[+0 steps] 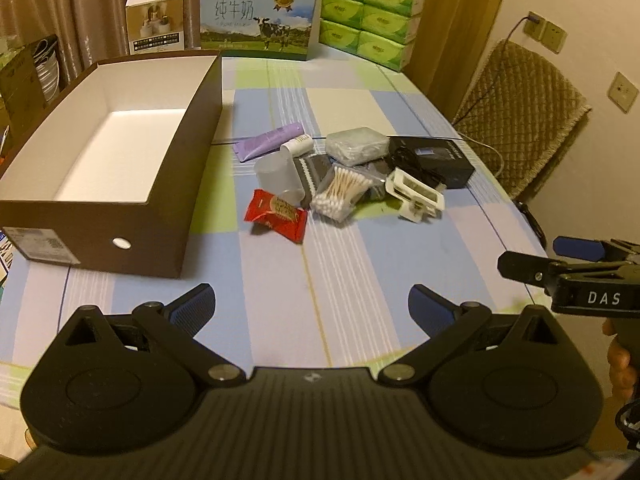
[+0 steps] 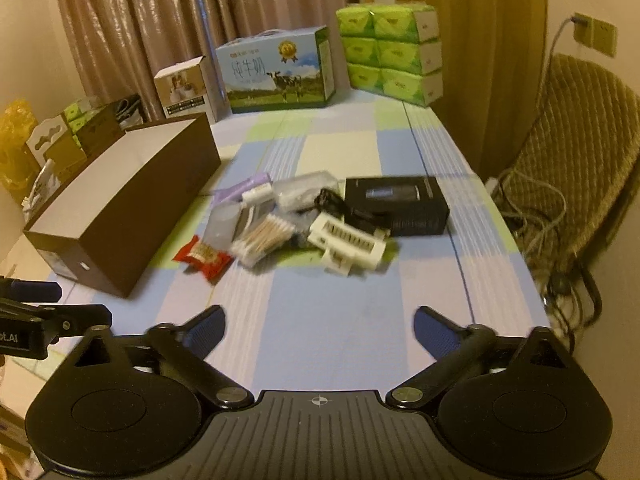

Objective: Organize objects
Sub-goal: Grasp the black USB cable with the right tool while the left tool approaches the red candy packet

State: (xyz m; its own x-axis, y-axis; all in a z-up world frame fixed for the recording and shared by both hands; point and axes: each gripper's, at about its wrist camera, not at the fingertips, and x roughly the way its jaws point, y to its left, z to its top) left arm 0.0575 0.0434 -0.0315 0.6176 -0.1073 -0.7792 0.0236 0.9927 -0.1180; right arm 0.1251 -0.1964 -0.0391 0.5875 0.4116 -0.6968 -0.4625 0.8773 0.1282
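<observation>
Standing by the table (image 1: 360,248), I am watching both grippers hovering over its near edge, neither holding anything. The left gripper (image 1: 312,300) is spread wide with nothing between its blue pads; the right gripper (image 2: 320,326) is likewise released, with bare cloth showing between its fingers.

The step in hand looks like the first pick. I would go for the red snack packet (image 1: 278,214) first: it is lying nearest, at the front of the heap and just beside the open brown shoebox (image 1: 168,216) standing along the table's left edge. Coming down steeply and pinching across its narrow side should be keeping the crinkly wrapper from sliding.

Counting left to right: one shoebox, empty inside; one purple tube (image 1: 266,140); one small white bottle (image 1: 297,145); one clear plastic cup (image 1: 280,178); one snack packet; one bag of cotton swabs (image 1: 340,194); one clear lidded case (image 1: 356,145); one white clip (image 1: 416,196); one black box (image 1: 436,158) with a dark cord lying on it.

At the far edge: one small carton, one milk carton (image 1: 258,20), six green tissue packs (image 1: 372,12).
</observation>
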